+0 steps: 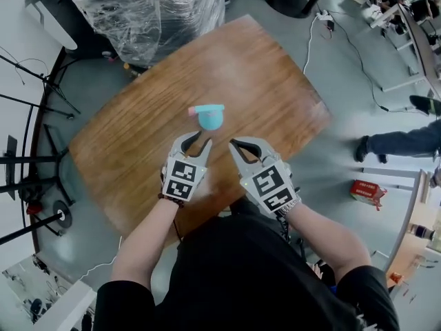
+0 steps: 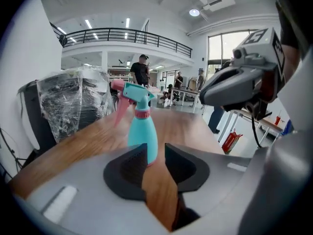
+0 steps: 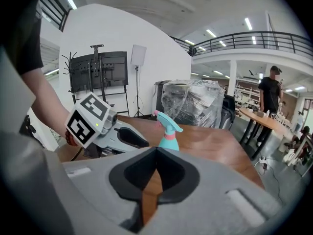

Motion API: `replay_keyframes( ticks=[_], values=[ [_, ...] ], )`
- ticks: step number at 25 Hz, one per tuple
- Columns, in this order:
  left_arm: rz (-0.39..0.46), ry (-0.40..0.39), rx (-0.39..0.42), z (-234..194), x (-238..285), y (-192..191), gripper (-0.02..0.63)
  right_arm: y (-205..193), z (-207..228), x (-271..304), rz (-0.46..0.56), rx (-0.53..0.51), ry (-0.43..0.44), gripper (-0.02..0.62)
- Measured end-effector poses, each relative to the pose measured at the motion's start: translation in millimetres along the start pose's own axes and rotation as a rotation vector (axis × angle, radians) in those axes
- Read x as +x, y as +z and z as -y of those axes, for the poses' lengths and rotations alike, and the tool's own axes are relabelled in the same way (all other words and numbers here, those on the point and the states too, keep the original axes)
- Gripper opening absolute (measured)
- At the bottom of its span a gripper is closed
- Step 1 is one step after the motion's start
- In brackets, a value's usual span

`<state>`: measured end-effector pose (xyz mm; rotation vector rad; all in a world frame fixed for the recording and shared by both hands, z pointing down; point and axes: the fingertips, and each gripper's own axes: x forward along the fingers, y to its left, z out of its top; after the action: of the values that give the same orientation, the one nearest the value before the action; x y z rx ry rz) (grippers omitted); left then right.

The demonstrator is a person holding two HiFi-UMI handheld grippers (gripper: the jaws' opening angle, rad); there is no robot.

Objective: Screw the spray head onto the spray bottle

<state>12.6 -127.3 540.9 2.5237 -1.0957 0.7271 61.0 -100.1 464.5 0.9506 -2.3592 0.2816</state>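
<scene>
A teal spray bottle (image 1: 211,119) stands upright on the wooden table (image 1: 131,150), with its teal and pink spray head (image 1: 205,109) sitting on its neck. My left gripper (image 1: 197,142) is just short of the bottle on the near side. Its jaws stand a little apart with nothing between them, and the bottle (image 2: 143,137) rises just past the left fingertip. My right gripper (image 1: 235,144) hovers beside it, to the right, shut and empty. In the right gripper view the bottle (image 3: 169,142) shows beyond the closed tips (image 3: 156,153).
A plastic-wrapped stack (image 1: 153,9) stands beyond the table's far left corner. Tripod stands (image 1: 27,105) line the left side. On the floor at the right lie a red box (image 1: 366,192) and a cable (image 1: 313,40). A person's leg (image 1: 403,141) is there too.
</scene>
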Motion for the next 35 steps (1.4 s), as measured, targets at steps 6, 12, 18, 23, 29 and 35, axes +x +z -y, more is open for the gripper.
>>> replay_keyframes(
  ticks=[6, 12, 18, 23, 29, 35],
  values=[
    [0.069, -0.034, -0.051, 21.4, -35.5, 22.5, 0.012, 1.3, -16.4, 1.7, 0.036, 0.06, -0.024, -0.008],
    [0.08, -0.069, -0.078, 34.8, -56.6, 29.1, 0.012, 1.1, -27.8, -2.8, 0.068, 0.101, -0.059, -0.008],
    [0.076, -0.084, -0.054, 41.4, -71.2, 26.5, 0.012, -0.3, -39.3, -5.4, 0.089, 0.127, -0.088, -0.008],
    [0.087, -0.092, -0.038, 45.9, -80.9, 27.8, 0.012, 1.0, -47.2, -9.1, 0.103, 0.139, -0.111, -0.008],
    [0.099, -0.102, -0.025, 51.8, -89.6, 27.1, 0.012, 0.5, -52.9, -14.3, 0.109, 0.148, -0.133, -0.008],
    [0.098, -0.104, -0.022, 49.4, -98.5, 25.0, 0.012, 3.1, -60.9, -13.8, 0.107, 0.154, -0.14, -0.008]
  ],
)
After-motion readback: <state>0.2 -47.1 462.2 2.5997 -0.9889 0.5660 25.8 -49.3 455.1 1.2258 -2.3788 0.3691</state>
